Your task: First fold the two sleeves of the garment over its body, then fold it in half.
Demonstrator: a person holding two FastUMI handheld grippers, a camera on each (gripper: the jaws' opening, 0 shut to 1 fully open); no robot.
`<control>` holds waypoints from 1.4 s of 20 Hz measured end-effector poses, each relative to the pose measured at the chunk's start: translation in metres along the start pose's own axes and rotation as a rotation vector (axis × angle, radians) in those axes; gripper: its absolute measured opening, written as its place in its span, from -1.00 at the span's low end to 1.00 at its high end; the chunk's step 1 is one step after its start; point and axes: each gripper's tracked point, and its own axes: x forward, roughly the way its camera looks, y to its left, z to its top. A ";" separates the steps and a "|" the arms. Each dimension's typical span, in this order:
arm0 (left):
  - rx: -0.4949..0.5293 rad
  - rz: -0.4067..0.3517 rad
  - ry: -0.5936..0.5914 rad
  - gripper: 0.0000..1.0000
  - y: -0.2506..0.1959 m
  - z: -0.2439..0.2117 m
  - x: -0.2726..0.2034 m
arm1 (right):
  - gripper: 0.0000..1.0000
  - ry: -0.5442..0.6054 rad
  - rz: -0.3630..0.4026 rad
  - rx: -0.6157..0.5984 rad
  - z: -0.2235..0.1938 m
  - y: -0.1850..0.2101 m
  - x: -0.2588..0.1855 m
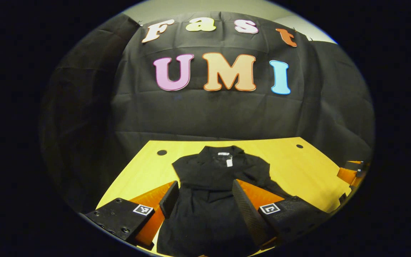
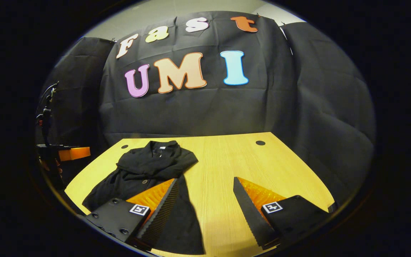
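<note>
The black jacket (image 1: pixel 212 185) lay flat on the desk (image 2: pixel 227 160), sleeves seemingly folded in. Left tool (image 1: pixel 205 203) and right tool (image 2: pixel 205 203) both stood apart, empty. Grabbing one layer could undo the sleeve folds.

A black collared shirt (image 1: pixel 212 185) lies flat on the yellow wooden surface (image 1: pixel 298 167), collar toward the far wall, with both sleeves folded in over its body. The left gripper (image 1: pixel 205 203) hovers over the shirt's lower half, its jaws spread wide apart with the dark cloth showing between them.
</note>
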 end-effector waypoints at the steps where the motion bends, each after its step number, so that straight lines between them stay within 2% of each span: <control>1: -0.006 0.012 0.014 0.84 0.010 -0.011 -0.009 | 0.97 0.012 0.001 -0.007 -0.007 0.005 -0.004; 8: -0.042 0.048 0.133 0.85 0.041 -0.083 -0.041 | 0.97 0.087 -0.004 -0.055 -0.054 0.023 -0.025; 17: -0.050 0.102 0.365 0.88 0.064 -0.189 -0.057 | 0.99 0.303 -0.006 -0.089 -0.142 0.023 -0.024; 20: -0.056 0.109 0.409 0.88 0.067 -0.210 -0.057 | 0.99 0.356 -0.003 -0.101 -0.160 0.023 -0.022; 23: -0.090 0.083 0.460 0.89 0.063 -0.229 -0.058 | 0.99 0.418 0.005 -0.113 -0.176 0.026 -0.014; 26: -0.055 0.067 0.445 0.90 0.061 -0.231 -0.056 | 0.99 0.493 0.019 -0.128 -0.203 0.028 -0.017; 28: -0.036 0.038 0.416 0.87 0.060 -0.232 -0.054 | 1.00 0.492 0.027 -0.092 -0.201 0.027 -0.018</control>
